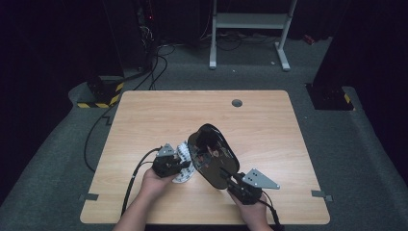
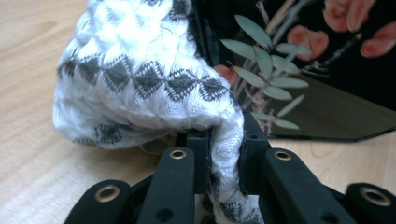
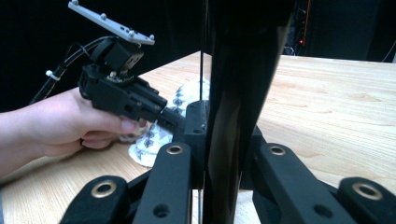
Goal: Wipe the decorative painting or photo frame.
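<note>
Jaws of the left gripper [image 1: 185, 163] pinched a knitted cloth [image 2: 140, 79]; the right gripper [image 1: 230, 182] clamped a black tray [image 1: 214, 156] held tilted above the table [image 1: 269, 125].

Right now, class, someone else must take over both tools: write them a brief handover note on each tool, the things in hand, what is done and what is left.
Left tool: shut on the white-and-grey knit cloth, which bunches up against the tray.
Right tool: shut on the rim of the black floral tray, holding it tilted above the table.
Done: both things are gripped and brought together.
Left: probably wiping the tray with the cloth, then setting both down.
</note>
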